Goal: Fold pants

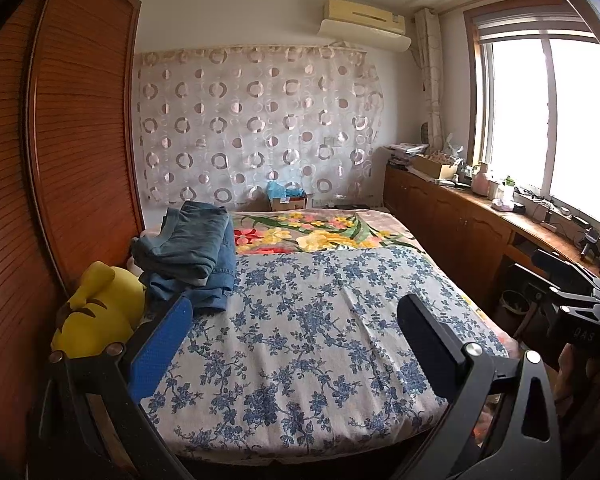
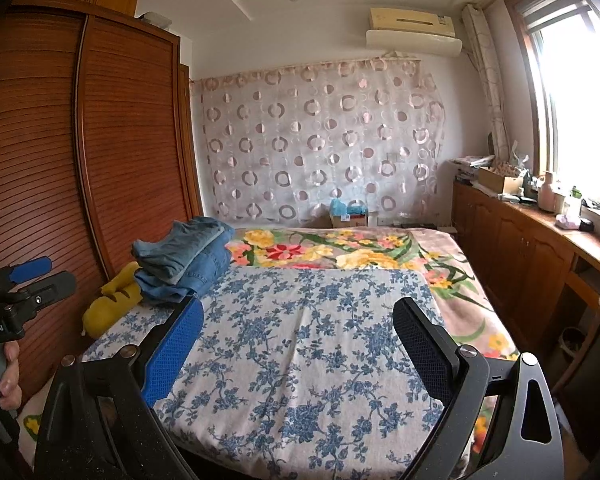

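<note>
Blue denim pants (image 1: 192, 256), folded and stacked in a pile, lighter pair on top of darker. Pile sits on the bed, ahead-left of left gripper (image 1: 296, 328), not touching it.

We logged the pants (image 1: 188, 252) as blue denim in lighter and darker washes. The bed sheet (image 1: 300, 340) was white with blue floral print, the blanket (image 1: 316, 232) yellow, red and pink flowers with green leaves. Plush toy (image 1: 96, 312) yellow. Curtain (image 1: 256, 128) pale with pinkish ring pattern. Wardrobe (image 1: 80, 120) reddish-brown slats. Each claw had one blue pad (image 2: 172, 352) and one black.
</note>
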Tool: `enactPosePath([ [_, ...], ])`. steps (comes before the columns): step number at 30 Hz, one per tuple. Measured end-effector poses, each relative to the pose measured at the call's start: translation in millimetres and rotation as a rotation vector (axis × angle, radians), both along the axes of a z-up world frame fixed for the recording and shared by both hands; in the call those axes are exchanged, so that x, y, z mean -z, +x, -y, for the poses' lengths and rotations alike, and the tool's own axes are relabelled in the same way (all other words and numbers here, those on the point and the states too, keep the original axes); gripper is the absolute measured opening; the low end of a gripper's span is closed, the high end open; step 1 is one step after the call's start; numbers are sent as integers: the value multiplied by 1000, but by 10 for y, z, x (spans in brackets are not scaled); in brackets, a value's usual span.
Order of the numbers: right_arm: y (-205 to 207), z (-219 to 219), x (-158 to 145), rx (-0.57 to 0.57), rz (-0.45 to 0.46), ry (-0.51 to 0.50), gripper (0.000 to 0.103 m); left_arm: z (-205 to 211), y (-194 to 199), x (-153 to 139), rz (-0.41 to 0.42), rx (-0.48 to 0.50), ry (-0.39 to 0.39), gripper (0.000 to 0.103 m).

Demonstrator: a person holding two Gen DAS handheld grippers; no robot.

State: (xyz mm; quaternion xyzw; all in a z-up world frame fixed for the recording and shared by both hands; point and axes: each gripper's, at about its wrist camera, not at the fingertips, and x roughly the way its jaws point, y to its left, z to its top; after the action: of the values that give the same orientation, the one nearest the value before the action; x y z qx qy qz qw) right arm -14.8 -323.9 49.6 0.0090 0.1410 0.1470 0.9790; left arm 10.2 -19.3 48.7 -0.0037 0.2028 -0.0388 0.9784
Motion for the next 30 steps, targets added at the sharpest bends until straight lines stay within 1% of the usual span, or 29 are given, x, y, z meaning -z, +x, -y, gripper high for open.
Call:
enactPosePath([
  [30,-7,18,0,-10,1,-4,96,-6,-14,11,-1,-2,0,103],
])
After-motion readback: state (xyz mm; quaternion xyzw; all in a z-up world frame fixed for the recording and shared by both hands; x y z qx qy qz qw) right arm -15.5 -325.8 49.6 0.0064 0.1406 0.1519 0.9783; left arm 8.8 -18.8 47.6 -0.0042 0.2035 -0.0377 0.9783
